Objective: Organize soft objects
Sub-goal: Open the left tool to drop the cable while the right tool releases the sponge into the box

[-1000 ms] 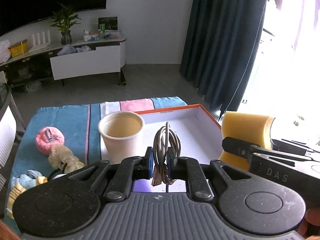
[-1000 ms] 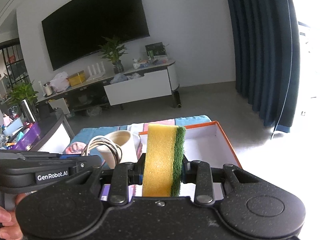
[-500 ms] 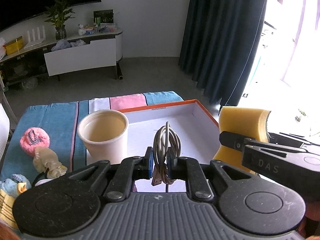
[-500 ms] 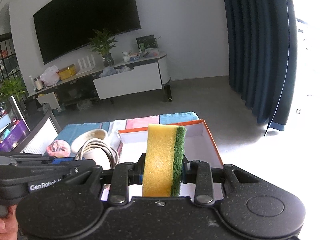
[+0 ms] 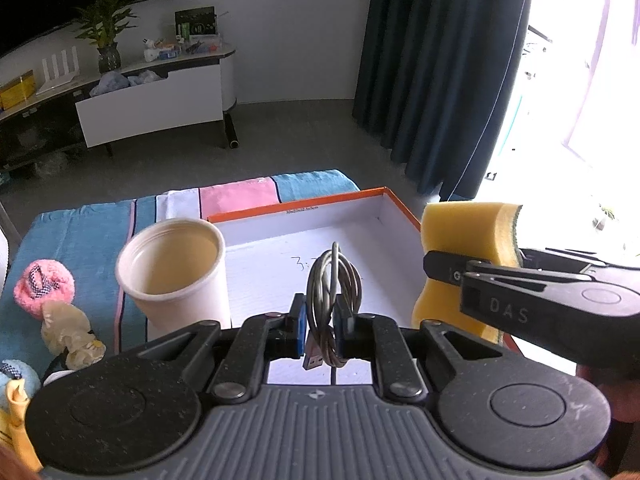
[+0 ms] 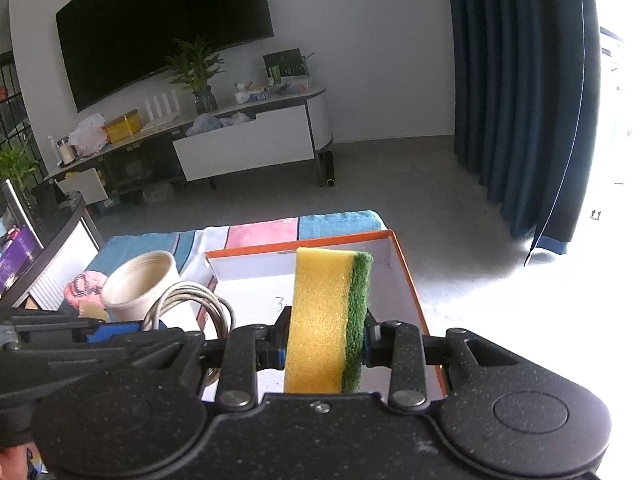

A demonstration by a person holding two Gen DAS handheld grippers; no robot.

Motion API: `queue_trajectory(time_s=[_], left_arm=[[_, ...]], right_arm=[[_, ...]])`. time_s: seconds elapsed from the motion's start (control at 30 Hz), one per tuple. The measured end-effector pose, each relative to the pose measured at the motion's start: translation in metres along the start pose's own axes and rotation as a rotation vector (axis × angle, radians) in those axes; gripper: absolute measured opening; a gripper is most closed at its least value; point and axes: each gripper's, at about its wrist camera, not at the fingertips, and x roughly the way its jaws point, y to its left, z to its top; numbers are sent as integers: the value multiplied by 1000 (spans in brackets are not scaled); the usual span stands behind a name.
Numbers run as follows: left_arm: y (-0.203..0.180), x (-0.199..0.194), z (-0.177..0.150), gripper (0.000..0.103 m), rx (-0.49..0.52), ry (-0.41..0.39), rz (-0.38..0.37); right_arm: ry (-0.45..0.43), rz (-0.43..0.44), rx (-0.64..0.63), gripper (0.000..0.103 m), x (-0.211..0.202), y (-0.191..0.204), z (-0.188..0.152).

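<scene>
My left gripper (image 5: 322,326) is shut on a coiled grey USB cable (image 5: 332,280), held upright above the white box with orange rim (image 5: 384,196). My right gripper (image 6: 324,346) is shut on a yellow sponge with a green scouring side (image 6: 320,320), held upright over the box's right part (image 6: 400,256). The sponge also shows in the left wrist view (image 5: 460,232), right of the cable. The cable also shows in the right wrist view (image 6: 188,300), left of the sponge.
A cream paper cup (image 5: 172,268) stands at the box's left edge on a striped blue, white and pink cloth (image 5: 80,232). A pink plush (image 5: 44,288), a cream plush (image 5: 68,328) and a blue-yellow toy (image 5: 12,384) lie at the left.
Both grippers have moved forward and slightly lower over the box, still holding the cable and the sponge. The cup and box look nearer.
</scene>
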Motion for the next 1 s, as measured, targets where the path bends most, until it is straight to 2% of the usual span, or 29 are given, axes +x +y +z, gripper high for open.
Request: queue_trajectory(time_s=[0.27, 0.4, 0.47, 0.6, 0.8, 0.87, 1.0], left_arm=[[-2, 14, 3, 16, -3, 23, 2], [-4, 22, 6, 19, -18, 34, -24], [-5, 24, 8, 33, -18, 30, -41], [-2, 24, 8, 36, -35, 28, -48], [3, 15, 9, 55, -55, 17, -25], [4, 7, 9, 65, -53, 1, -21], [3, -5, 10, 72, -42, -14, 6]], right_arm=[[30, -13, -6, 39, 21, -4, 5], [37, -13, 5, 42, 28, -8, 7], [29, -15, 11, 51, 28, -9, 8], [18, -20, 13, 52, 23, -10, 8], [-14, -24, 30, 52, 3, -10, 8], [-26, -30, 28, 53, -6, -7, 7], [-32, -31, 23, 54, -22, 1, 2]])
